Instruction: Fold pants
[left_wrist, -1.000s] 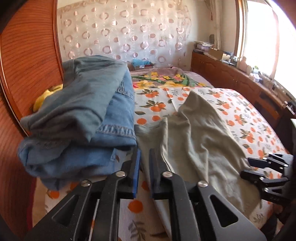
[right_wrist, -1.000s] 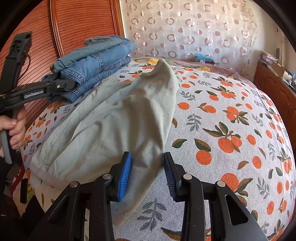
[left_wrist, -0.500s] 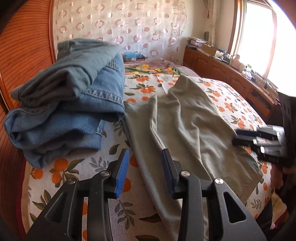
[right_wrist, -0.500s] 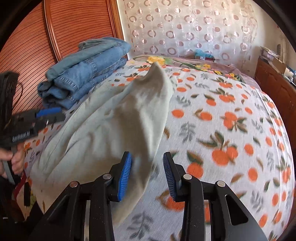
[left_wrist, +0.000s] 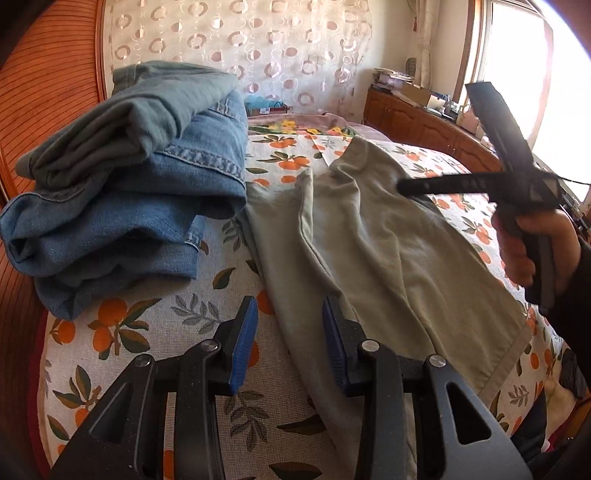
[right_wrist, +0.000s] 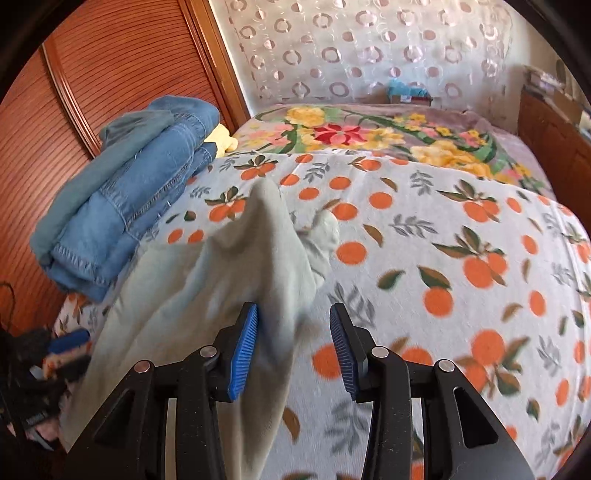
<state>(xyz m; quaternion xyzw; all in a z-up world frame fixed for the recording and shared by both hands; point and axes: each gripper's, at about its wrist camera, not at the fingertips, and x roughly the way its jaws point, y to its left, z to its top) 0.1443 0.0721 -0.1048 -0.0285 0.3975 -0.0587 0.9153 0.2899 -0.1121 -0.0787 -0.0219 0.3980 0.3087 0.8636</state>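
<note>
No container close by; only a small box (right_wrist: 400, 96) at the far wall, top centre of right wrist view, teal stuff on top of it, contents not readable; grey-green pants (left_wrist: 369, 251) lie lengthwise on the orange-print bedspread (left_wrist: 122, 332), running from centre of left wrist view down to the lower right, hem band at lower right edge; in right wrist view the same pants run from lower left up to centre, far end bunched and raised, blurred.

Left gripper (left_wrist: 290, 341) at bottom centre of left wrist view; jaws spread, having opened within the last second and since steady; blue pads apart, left pad over bare bedspread, right pad at the pants' near edge, whether it touches I cannot tell; nothing pinched.

Right gripper (right_wrist: 293, 349) bottom centre of right wrist view; jaws spread and just been opening a little; pants fabric lies between them against the left pad (right_wrist: 243, 350), right pad clear of it, so no pinch; seen from left wrist view it sits at right edge, held by a hand (left_wrist: 532, 247) in a dark sleeve, above the pants.

Around: stack of folded blue jeans (left_wrist: 122, 192) at left of left wrist view, just beside the pants' left edge; wooden headboard (right_wrist: 122, 74) behind the stack; floral blanket (right_wrist: 369, 129) further up the bed; circle-pattern curtain (left_wrist: 258, 48) at top; wooden cabinet (left_wrist: 413, 122) under the bright window, upper right.
</note>
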